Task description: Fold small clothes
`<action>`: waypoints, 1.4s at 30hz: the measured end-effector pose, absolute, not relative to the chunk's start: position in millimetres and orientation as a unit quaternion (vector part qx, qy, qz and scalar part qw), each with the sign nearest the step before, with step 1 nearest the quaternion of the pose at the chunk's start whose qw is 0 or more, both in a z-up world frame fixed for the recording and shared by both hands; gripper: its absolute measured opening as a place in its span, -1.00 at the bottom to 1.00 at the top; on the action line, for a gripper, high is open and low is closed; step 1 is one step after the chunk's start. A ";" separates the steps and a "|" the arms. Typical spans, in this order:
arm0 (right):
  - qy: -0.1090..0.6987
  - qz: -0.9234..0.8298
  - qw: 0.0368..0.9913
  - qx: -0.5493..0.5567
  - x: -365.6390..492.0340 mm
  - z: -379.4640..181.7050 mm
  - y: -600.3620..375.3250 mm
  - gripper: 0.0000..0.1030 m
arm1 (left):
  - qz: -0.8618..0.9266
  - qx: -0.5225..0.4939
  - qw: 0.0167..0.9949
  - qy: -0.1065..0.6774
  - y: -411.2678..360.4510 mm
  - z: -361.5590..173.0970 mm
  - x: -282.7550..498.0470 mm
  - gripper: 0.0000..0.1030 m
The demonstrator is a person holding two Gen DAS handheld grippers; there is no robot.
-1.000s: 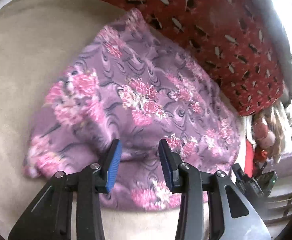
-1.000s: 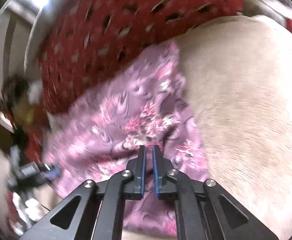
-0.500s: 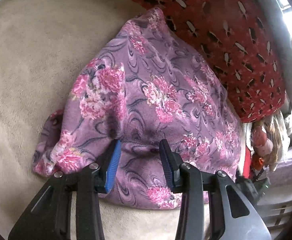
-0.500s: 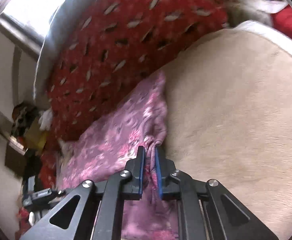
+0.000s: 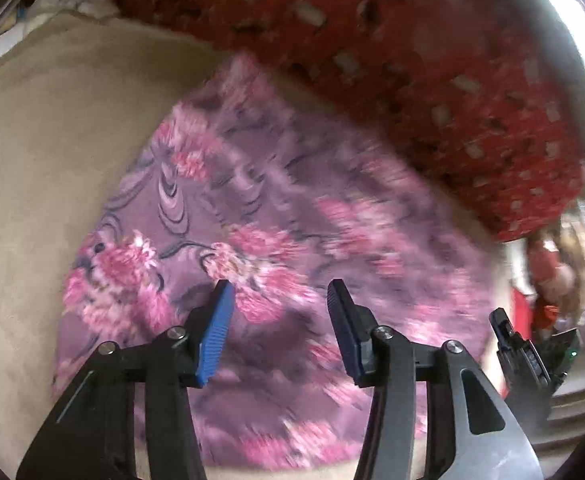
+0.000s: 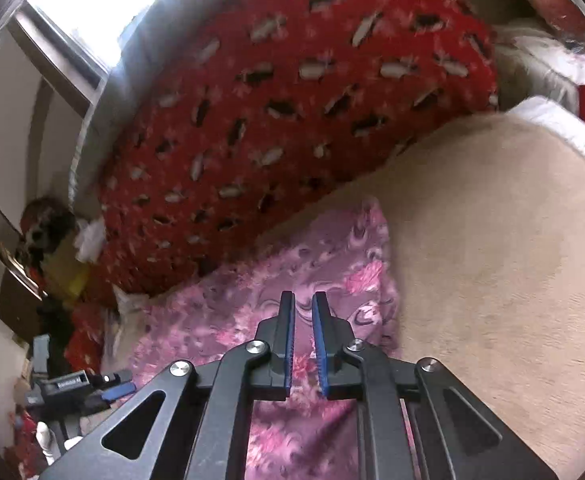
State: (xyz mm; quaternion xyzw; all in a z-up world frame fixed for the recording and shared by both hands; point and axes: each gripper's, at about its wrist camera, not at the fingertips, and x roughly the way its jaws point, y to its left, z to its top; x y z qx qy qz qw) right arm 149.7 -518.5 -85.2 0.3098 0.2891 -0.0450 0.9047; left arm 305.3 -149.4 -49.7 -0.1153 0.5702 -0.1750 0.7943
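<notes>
Beige plush bedding (image 6: pixel 492 240) covers the bed on which everything lies, with a big red patterned blanket (image 6: pixel 292 120) heaped along its far side.

Left tongs (image 5: pixel 280 292) hang above the cloth with their blue-padded jaws opening; there is a clear gap between them and nothing in it, only the fabric seen below. Right tongs (image 6: pixel 303 300) show a narrow slit between the pads, also opening, and no fold is caught in it as far as the view tells; the cloth lies underneath and behind them.

That cloth is the small garment (image 5: pixel 260 208), a soft fleecy piece in mauve-purple, printed with pink flower clusters and dark swirling lines. It lies fairly flat on the beige bedding, its far corner reaching up to the foot of the red blanket. Its left edge in the left wrist view runs rounded and smooth against the bedding. Much of it is smeared by motion blur in that view, so whether it is one layer or doubled over I cannot say for sure. In the right wrist view (image 6: pixel 292 280) its right-hand edge is straight and slightly rumpled.

Off the bed's end lies dim clutter (image 6: pixel 48 248) beneath a bright window (image 6: pixel 92 8).
</notes>
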 end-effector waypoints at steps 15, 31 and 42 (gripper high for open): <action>0.303 0.058 0.926 0.218 209.4 -57.8 -398.9 -0.49 | -0.202 -0.121 0.785 0.573 -142.4 -38.2 305.1 0.02; 0.317 0.080 0.910 0.257 228.0 -106.1 -379.3 -0.43 | -0.178 -0.279 0.751 0.572 -42.1 -33.3 377.8 0.05; 0.294 0.080 0.916 0.259 217.2 -104.1 -373.3 -0.26 | -0.228 -0.209 0.719 0.623 -74.2 -65.5 375.3 0.59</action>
